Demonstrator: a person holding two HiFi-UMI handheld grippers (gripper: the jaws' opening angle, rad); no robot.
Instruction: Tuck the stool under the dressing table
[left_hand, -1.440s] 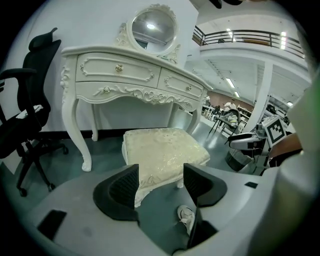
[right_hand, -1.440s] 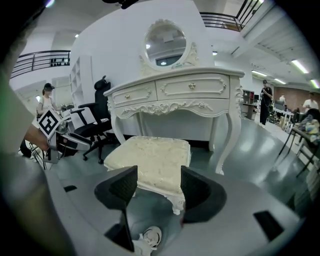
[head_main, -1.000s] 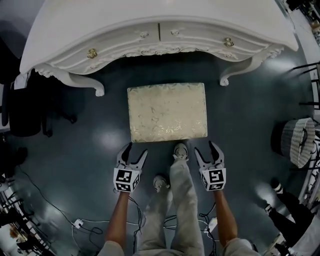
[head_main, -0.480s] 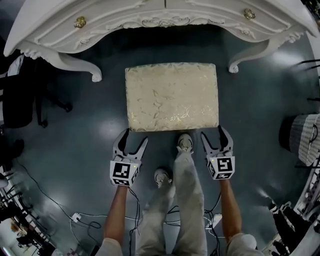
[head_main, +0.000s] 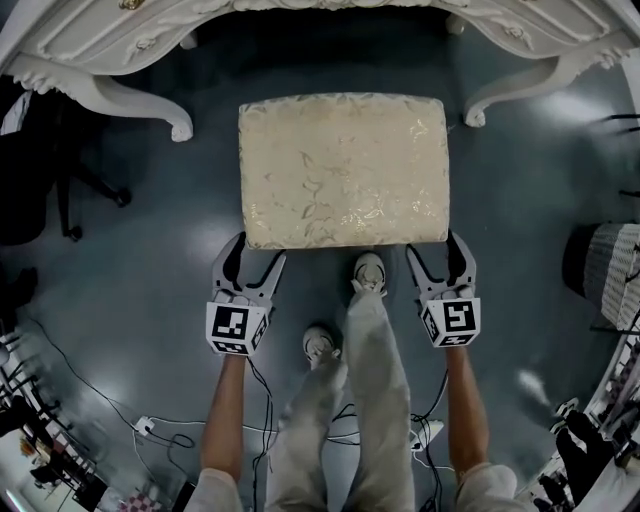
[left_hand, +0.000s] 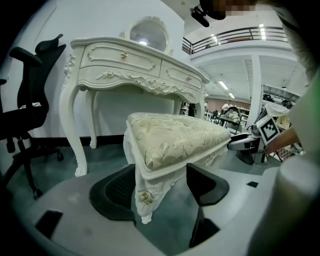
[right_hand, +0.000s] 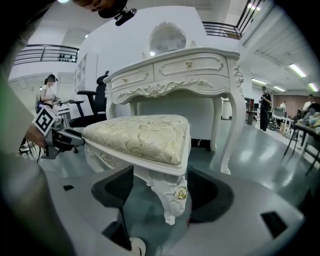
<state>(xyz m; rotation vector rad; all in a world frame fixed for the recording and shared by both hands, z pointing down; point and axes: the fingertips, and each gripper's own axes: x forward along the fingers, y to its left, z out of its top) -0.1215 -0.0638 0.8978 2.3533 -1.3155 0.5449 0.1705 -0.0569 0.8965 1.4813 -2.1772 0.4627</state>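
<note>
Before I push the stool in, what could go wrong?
The left gripper, whose jaws have just been opening, and the right gripper only straddle the near corner legs of the stool, unclamped, so an uneven push could skew it. Skewed, it could catch a curved leg of the dressing table.

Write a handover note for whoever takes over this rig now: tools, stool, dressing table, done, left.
Left tool: open, jaws just widened, around the near left leg of the cream padded white-legged stool, not gripping.
Right tool: open around its near right leg.
Stool stands on the floor before the white carved dressing table, not under it.
Done: tools positioned. Left: push stool under.
</note>
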